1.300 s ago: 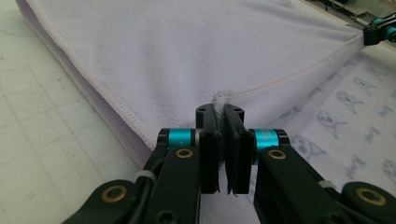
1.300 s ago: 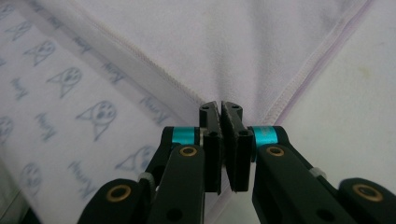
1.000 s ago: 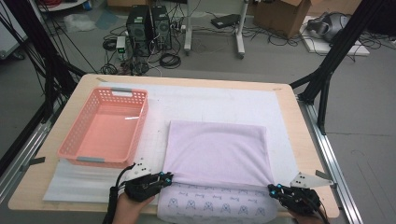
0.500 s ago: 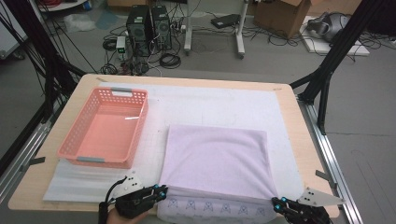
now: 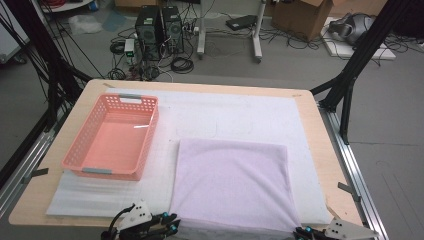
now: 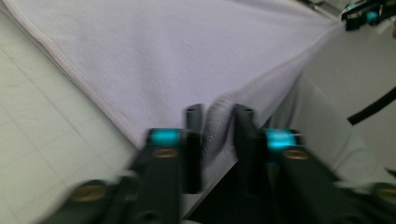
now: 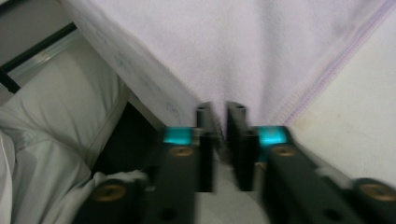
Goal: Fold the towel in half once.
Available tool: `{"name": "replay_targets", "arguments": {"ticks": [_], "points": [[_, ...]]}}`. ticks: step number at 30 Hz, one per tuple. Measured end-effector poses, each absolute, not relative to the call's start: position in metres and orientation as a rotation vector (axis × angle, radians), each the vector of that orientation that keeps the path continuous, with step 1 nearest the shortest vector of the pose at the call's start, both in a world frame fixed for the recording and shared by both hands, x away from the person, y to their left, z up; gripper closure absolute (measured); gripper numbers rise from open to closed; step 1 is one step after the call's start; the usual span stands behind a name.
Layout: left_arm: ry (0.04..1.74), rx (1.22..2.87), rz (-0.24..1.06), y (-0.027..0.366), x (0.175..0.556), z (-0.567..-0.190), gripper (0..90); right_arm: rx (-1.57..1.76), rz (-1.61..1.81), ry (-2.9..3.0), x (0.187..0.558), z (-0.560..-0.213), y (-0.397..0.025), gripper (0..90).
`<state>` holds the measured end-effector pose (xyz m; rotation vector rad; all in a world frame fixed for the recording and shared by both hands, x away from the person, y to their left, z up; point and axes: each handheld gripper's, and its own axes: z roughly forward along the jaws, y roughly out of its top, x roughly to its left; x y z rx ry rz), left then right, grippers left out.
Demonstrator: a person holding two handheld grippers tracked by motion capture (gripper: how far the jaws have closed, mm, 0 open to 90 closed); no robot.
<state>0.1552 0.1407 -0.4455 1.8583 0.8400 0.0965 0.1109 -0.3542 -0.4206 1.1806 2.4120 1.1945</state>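
1. At the near table edge, the left gripper [image 5: 167, 223] is clamped on the near left corner of the lilac towel [image 5: 232, 182], a bunched fold being pinched between its jaws in the left gripper view.
2. The right gripper [image 5: 301, 232] is likewise clamped on the near right corner, the cloth being nipped thinly between its jaws in the right gripper view.
3. The towel is spread flat on the white mat [image 5: 235, 112], its near hem drawn over the table edge between the two grippers.
4. A slip is judged likeliest at the right corner, where little cloth is held; uneven pulling would skew the towel or wrinkle it.
5. The pink basket [image 5: 112, 137] is set just left of the towel, apart from it; a sideways drag could bring the cloth against its wall.
6. Beyond it, the far part of the mat is left bare.
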Motion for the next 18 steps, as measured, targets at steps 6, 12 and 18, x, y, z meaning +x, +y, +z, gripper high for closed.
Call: {"name": "replay_targets", "arguments": {"ticks": [6,12,18], "points": [[0.887,1.785,0.187,0.145,0.191,-0.437,45.8,1.208,1.241,2.282,0.133,-0.411,-0.358,64.1],[0.936,1.764,0.227,0.136,0.238,-0.438,45.8,1.346,1.122,2.138,0.192,-0.423,-0.359,62.6],[0.968,1.746,0.219,0.131,0.273,-0.439,45.9,1.474,1.124,2.065,0.260,-0.434,-0.356,69.1]]}}
